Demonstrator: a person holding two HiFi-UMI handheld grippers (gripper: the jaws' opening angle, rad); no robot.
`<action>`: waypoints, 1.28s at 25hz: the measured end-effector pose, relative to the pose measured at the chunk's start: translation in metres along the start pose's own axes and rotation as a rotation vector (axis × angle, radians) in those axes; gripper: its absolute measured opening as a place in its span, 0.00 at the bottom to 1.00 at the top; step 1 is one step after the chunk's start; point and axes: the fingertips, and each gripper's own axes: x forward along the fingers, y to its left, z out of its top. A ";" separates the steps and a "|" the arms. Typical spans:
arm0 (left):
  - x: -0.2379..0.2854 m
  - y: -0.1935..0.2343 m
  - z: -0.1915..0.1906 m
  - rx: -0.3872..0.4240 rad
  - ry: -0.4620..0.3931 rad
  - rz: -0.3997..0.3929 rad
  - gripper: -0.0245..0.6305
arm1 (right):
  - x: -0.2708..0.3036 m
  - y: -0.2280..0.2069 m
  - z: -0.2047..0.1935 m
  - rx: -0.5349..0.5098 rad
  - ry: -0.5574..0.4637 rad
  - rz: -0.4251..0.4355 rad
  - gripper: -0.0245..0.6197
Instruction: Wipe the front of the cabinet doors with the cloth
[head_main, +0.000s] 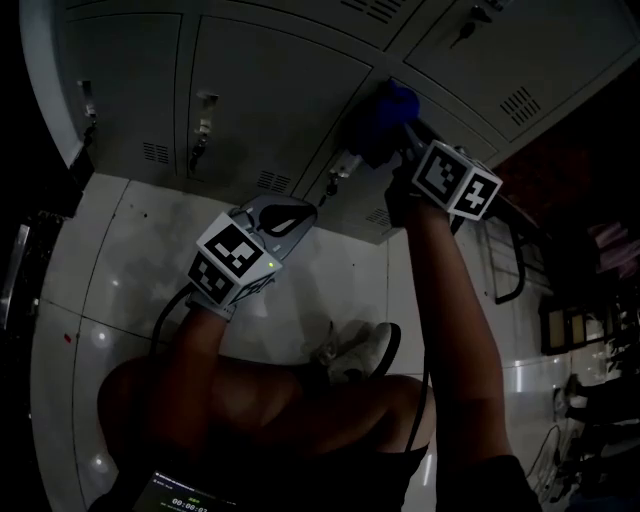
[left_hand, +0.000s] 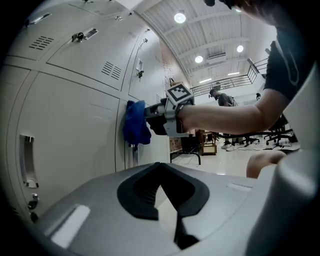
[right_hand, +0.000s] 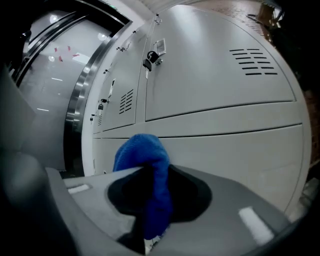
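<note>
Grey cabinet doors fill the top of the head view. A blue cloth is pressed against a door near a lock, with my right gripper shut on it. In the right gripper view the cloth bulges out between the jaws against the door. Seen from the left gripper view, the cloth hangs flat on the door with the right gripper behind it. My left gripper hangs lower and to the left, off the doors. Its jaws are together and hold nothing.
The doors carry small locks and vent slots. Below lies a glossy tiled floor, with the person's shoe on it. A dark metal frame stands at the right. Office chairs stand far back.
</note>
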 end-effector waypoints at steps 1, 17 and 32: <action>0.001 -0.001 -0.001 0.002 0.005 -0.004 0.04 | 0.001 -0.001 0.000 -0.005 0.005 -0.005 0.16; 0.005 -0.004 -0.012 0.005 0.028 -0.008 0.04 | -0.060 -0.096 0.009 0.008 -0.012 -0.168 0.16; 0.007 -0.003 -0.017 0.005 0.028 0.013 0.04 | -0.130 -0.205 -0.002 0.047 -0.038 -0.385 0.16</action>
